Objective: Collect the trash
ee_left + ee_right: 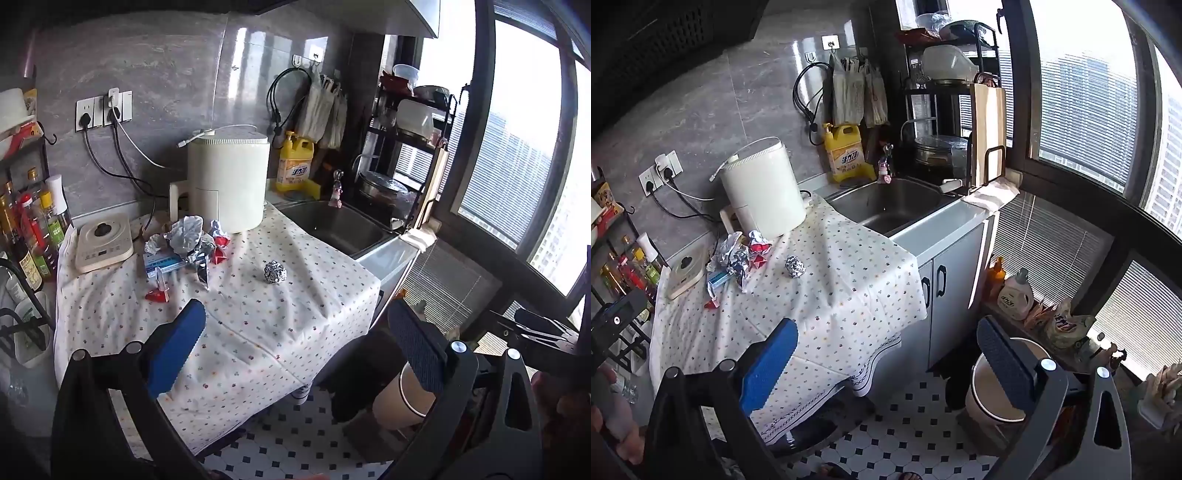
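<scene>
A crumpled foil ball [275,272] [795,266] lies alone on the flowered tablecloth [258,339] [831,295]. Behind it to the left is a heap of trash: crumpled foil [188,236] [733,254], red wrappers [219,245] [759,247], a blue-and-white box [162,262] [720,278] and a small red scrap [158,293] [711,304]. A beige bin [402,402] [990,391] stands on the floor to the right of the table. My left gripper [295,325] and right gripper [886,339] both hover open and empty over the table's near edge, short of the trash.
A white air fryer [229,181] [764,192] stands behind the heap, with a flat white appliance [105,240] to its left. A sink [332,221] [886,206] adjoins the table on the right. A bottle rack [26,229] flanks the left. Detergent bottles [1015,295] line the window sill.
</scene>
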